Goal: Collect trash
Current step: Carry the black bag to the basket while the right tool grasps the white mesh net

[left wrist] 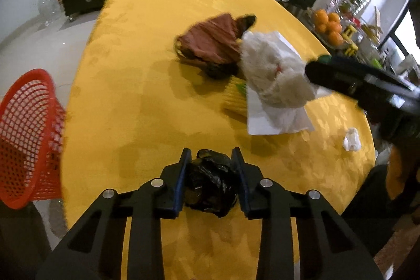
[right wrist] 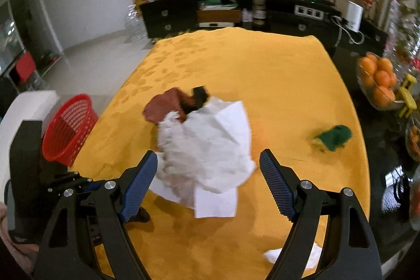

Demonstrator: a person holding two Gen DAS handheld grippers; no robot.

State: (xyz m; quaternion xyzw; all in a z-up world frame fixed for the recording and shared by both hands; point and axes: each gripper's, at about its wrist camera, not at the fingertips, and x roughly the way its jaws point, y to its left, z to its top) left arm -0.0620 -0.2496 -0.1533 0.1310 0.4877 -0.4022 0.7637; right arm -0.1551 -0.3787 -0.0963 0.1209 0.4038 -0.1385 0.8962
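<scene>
Yellow leaf-patterned tablecloth [left wrist: 147, 96]; red mesh basket [left wrist: 26, 138]; black bag [left wrist: 210, 185]; white paper [right wrist: 210, 143].

L gripper [left wrist: 211, 160] jaws clamped on crumpled black plastic bag [left wrist: 210, 185], near edge of yellow tablecloth [left wrist: 136, 85]. Red basket [left wrist: 26, 135] at left, off table. White paper wad [left wrist: 273, 70] & brown wrapper [left wrist: 212, 41] mid-table; small tissue [left wrist: 351, 139] at right.

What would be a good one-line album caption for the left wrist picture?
Left gripper fingers squeeze a crumpled black bag on the yellow tablecloth, red basket waiting alongside.
</scene>
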